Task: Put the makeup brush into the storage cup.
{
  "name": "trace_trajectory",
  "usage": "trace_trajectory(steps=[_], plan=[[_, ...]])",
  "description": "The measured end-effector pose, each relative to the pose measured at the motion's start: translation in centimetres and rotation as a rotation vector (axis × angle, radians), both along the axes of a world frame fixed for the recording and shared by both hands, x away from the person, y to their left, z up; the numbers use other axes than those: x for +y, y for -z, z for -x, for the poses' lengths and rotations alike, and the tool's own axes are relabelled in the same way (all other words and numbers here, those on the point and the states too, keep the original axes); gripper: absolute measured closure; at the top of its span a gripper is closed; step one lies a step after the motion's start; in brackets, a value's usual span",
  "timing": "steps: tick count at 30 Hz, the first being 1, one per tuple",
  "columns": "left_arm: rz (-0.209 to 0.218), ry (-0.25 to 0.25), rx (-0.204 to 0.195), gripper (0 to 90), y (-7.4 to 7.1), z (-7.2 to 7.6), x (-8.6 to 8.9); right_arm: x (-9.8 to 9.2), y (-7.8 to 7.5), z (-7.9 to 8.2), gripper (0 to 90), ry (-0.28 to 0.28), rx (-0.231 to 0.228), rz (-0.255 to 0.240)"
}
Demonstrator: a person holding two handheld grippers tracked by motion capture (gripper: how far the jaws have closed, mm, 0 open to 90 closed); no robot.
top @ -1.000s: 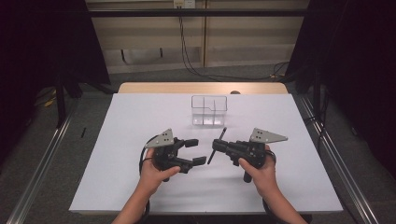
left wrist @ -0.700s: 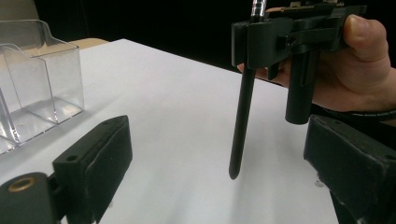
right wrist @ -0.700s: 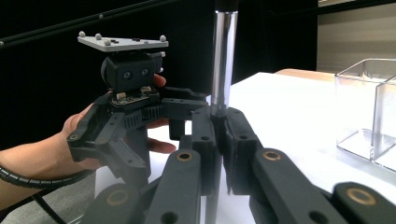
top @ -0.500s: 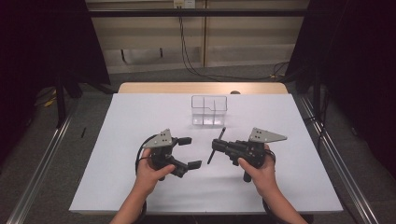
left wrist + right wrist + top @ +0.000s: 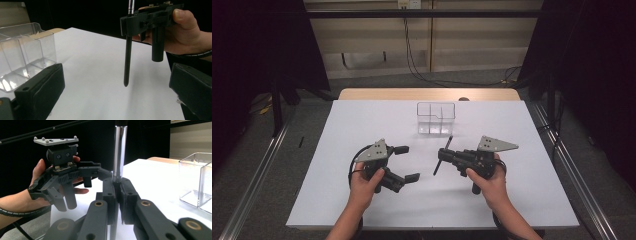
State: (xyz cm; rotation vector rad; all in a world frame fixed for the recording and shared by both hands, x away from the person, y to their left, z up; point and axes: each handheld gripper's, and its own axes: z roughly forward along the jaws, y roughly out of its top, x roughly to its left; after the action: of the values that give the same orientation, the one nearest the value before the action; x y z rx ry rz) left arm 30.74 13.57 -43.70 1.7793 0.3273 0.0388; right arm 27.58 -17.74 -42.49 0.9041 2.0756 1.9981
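Observation:
My right gripper point(image 5: 445, 156) is shut on a thin dark pen point(image 5: 443, 155), gripped near its middle and held just above the white table sheet point(image 5: 512, 200). In the right gripper view both jaws press together on the pen point(image 5: 119, 157), which rises upright with a shiny barrel. My left gripper point(image 5: 407, 163) is to its left, a short gap away, jaws wide apart and nothing between them. From the left gripper view the pen point(image 5: 127, 57) hangs tip down over the sheet, held by the right gripper point(image 5: 150, 20). The left gripper point(image 5: 75, 173) faces the right one.
A clear plastic box with compartments point(image 5: 436, 119) stands behind the grippers near the middle back of the sheet; it also appears as the clear box point(image 5: 22, 50) and the clear box point(image 5: 197, 180). A wooden table edge point(image 5: 427, 94) runs behind it.
My left gripper has drifted slightly left and toward the near edge, still open. The right gripper and the pen have hardly moved.

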Motion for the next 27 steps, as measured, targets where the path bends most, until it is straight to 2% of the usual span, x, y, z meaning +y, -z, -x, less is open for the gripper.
trace_trajectory(steps=[13,27], plan=[[0.006,-0.055,-0.01,0.1,0.1,0.4,2.6,0.2,0.0,-0.1,84.0,-0.006,-0.001,0.003],[-0.012,-0.093,-0.029,0.1,0.4,1.0,5.0,0.2,0.0,-0.3,84.1,-0.006,-0.002,0.007]])
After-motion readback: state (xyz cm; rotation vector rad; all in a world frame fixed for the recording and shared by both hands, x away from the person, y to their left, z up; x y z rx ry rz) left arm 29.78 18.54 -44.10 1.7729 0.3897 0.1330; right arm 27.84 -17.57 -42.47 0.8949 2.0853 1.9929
